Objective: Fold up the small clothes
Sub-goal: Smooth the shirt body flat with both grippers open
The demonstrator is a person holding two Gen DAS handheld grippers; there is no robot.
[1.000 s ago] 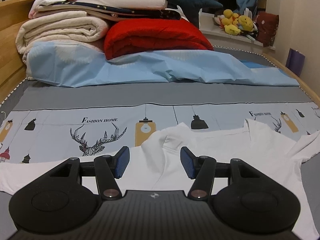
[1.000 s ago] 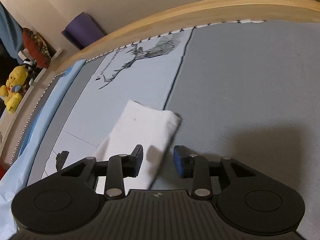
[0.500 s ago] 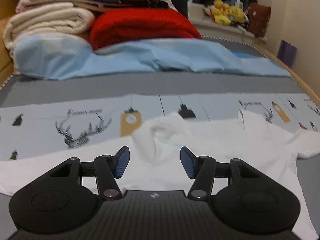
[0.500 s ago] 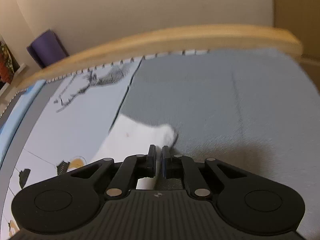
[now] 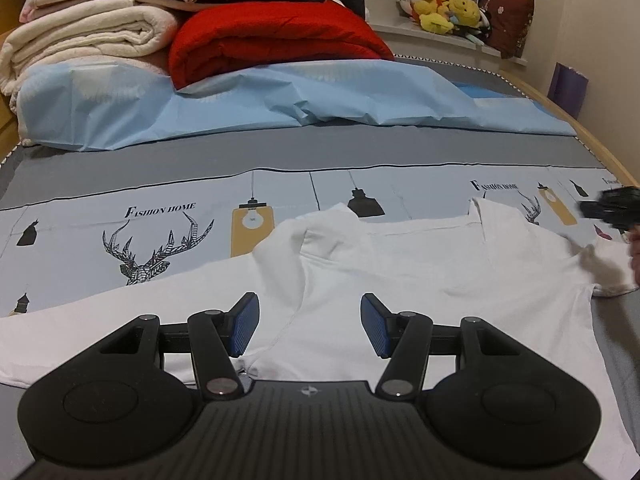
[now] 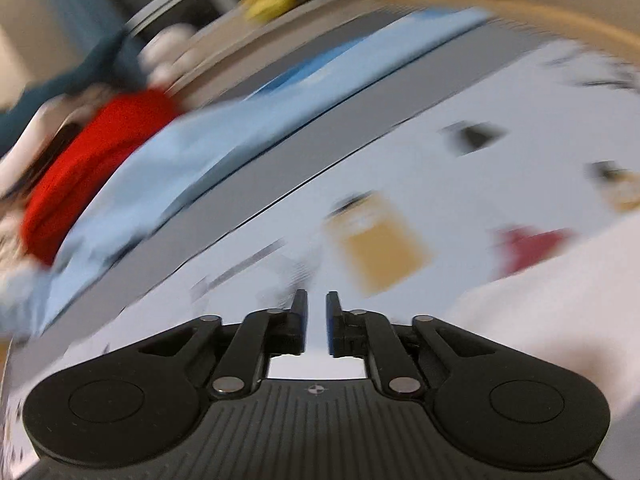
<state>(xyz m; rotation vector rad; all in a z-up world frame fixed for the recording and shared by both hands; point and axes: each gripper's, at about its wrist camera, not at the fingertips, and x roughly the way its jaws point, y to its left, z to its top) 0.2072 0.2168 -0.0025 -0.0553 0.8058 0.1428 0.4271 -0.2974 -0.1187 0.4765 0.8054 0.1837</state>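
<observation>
Swung off sleeve: right gripper (image 6: 316, 322) (blurred), jaws seemingly nearly closed, empty | left gripper (image 5: 308, 324) wide, empty | sheet (image 5: 160, 211) "FASHION HOME"

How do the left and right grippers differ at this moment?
The left gripper has its jaws spread wide; the right gripper has them drawn to a narrow slit. The left gripper sits over the white shirt; the right gripper faces the printed bedsheet. The left view is sharp, the right view blurred. Both are black with blue pads.

A home bedroom: a wooden-framed bed (image 5: 592, 140), stacked folded blankets (image 5: 276, 36) and plush toys (image 5: 448, 8).
</observation>
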